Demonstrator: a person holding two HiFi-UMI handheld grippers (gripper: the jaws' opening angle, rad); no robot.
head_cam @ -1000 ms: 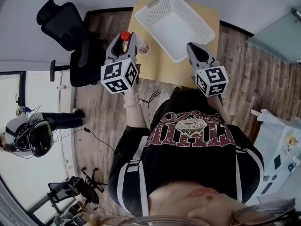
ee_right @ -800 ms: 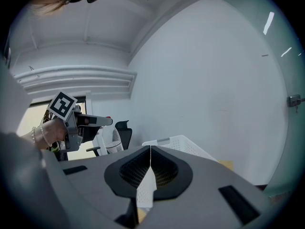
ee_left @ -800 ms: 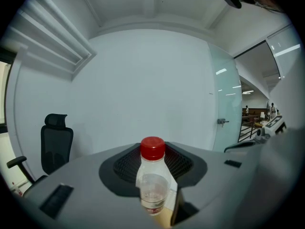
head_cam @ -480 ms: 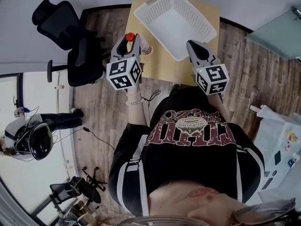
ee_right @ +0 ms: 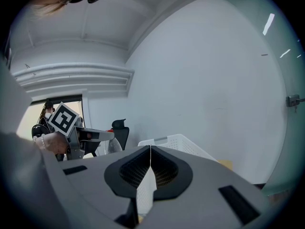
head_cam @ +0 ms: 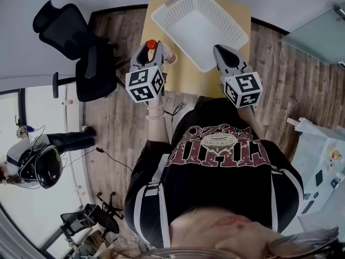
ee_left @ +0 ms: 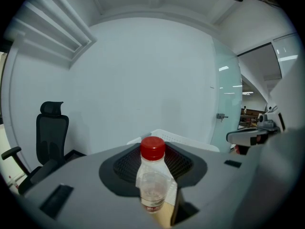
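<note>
- My left tongs (head_cam: 150, 51) are clenched round the body of a small clear bottle (ee_left: 153, 187). It stands upright, its red cap above the jaws.
- In the head view the bottle is left of centre in the upper frame, at the left edge of the worktop (head_cam: 186, 79), near the basket's left corner. I cannot tell whether it rests on the worktop.
- My right tongs (ee_right: 149, 165) are shut on nothing, jaws meeting, by the basket's lower right side. I judge they are parked clear.
- The white slotted basket (head_cam: 200, 32) sits skewed on the worktop and is empty. I see no liquid in the bottle.
</note>
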